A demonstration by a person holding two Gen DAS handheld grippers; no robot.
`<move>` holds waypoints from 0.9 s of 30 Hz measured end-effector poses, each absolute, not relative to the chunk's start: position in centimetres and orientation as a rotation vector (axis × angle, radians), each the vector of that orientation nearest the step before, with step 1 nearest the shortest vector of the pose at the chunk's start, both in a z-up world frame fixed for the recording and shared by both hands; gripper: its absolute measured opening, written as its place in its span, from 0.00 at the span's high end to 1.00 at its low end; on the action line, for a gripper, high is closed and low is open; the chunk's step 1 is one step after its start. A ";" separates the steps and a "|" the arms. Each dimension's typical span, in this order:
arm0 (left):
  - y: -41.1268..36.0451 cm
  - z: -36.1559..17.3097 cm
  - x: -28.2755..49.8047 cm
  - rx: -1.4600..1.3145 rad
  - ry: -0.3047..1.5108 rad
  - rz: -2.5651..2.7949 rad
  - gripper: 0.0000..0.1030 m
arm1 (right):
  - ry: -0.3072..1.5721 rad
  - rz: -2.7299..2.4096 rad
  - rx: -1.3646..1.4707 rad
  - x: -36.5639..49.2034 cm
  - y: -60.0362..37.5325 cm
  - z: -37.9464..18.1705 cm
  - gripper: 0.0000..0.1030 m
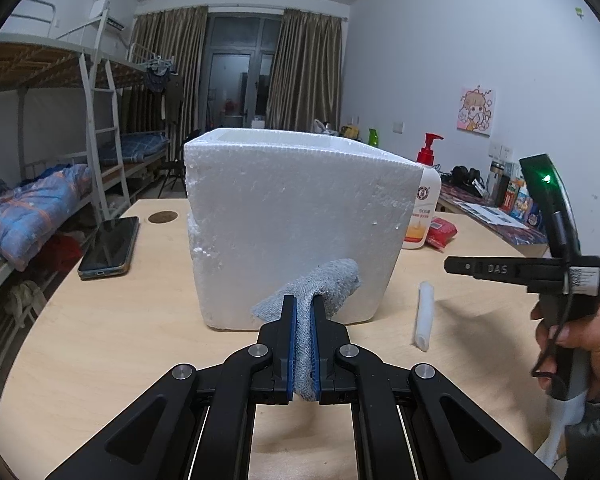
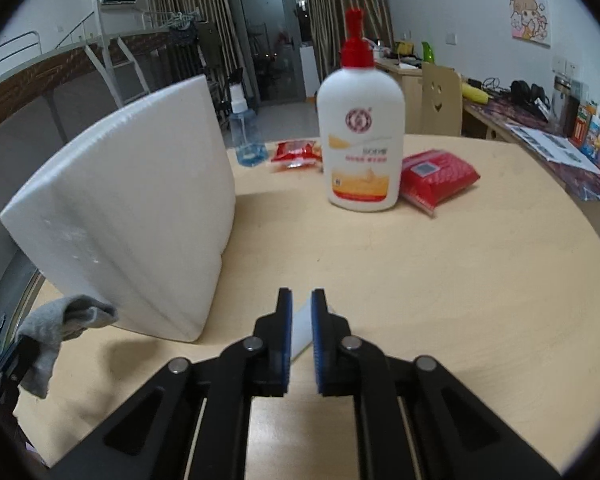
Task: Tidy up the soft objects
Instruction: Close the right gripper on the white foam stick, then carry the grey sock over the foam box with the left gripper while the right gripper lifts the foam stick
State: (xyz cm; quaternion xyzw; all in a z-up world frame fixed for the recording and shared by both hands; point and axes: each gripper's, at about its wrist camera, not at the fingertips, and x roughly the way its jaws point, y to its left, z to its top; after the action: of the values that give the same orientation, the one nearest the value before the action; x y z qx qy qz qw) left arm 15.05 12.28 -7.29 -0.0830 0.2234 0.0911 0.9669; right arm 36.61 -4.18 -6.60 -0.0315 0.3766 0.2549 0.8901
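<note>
My left gripper is shut on a grey sock and holds it in front of the near wall of a white foam box. The sock also shows at the lower left of the right wrist view, beside the box. A white soft tube lies on the table right of the box. My right gripper hovers over that tube, jaws a little apart with the tube seen between the fingers below them. The right gripper also shows in the left wrist view.
A wooden table holds a white lotion bottle with a red pump, two red packets, a clear bottle and a phone. Bunk beds stand left, a cluttered desk right.
</note>
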 end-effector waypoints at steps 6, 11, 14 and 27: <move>12.3 -6.8 14.9 -0.172 0.443 0.196 0.94 | 0.936 0.536 0.090 37.4 -4.5 -9.4 0.65; 12.4 -6.8 14.9 -0.170 0.447 0.208 0.94 | 0.956 0.519 0.001 36.4 -1.5 -10.6 0.54; 12.5 -6.8 14.8 -0.169 0.444 0.215 0.94 | 0.955 0.465 -0.044 36.6 -0.6 -10.9 0.54; 12.2 -5.4 13.0 -0.164 0.399 0.220 0.94 | 0.939 0.432 0.012 36.9 -1.5 -11.3 0.77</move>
State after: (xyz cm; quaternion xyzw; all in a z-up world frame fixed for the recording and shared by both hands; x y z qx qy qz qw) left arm 12.99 12.23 -5.42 -0.0811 0.1975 0.1091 0.9708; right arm 36.86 -1.51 -11.32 0.0057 0.4490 0.2063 0.8693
